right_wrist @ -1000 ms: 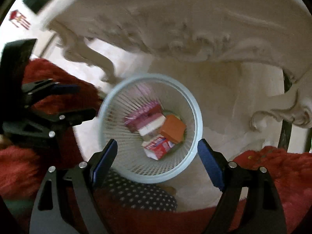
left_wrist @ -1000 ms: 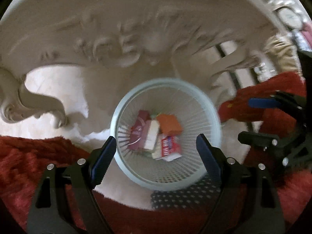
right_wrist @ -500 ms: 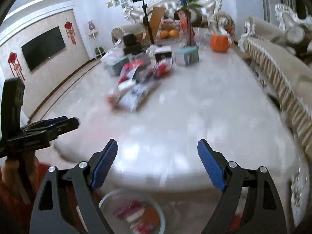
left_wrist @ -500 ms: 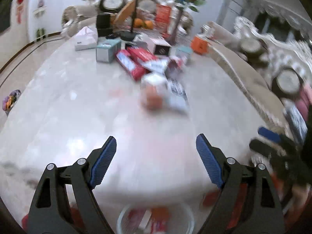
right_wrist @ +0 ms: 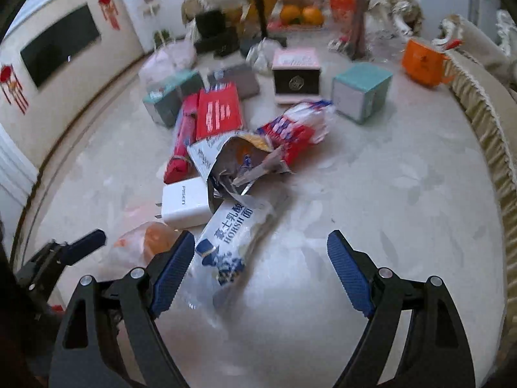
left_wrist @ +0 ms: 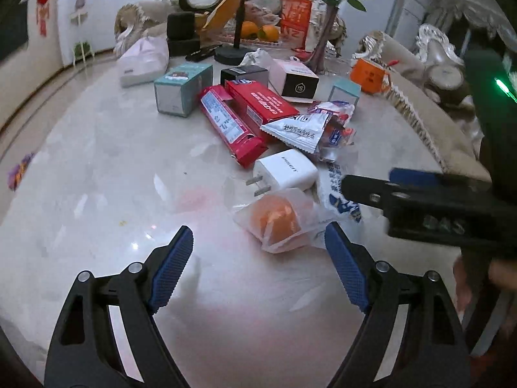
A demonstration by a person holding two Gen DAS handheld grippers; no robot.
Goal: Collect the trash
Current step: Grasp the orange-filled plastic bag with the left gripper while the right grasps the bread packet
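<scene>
My left claw (left_wrist: 258,271) gapes empty above the worktop (left_wrist: 97,168); my right claw (right_wrist: 261,271) gapes empty beside the blue-white wrapper (right_wrist: 232,236).

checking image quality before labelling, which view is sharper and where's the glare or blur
Left wrist view: sharper, print on the white charger legible, small ceiling-light glints on the marble table, right gripper at the edge slightly smeared. Right wrist view: motion-blurred, far boxes and oranges soft, the blue-and-white wrapper streaked. Both bend straight lines, fisheye.
</scene>
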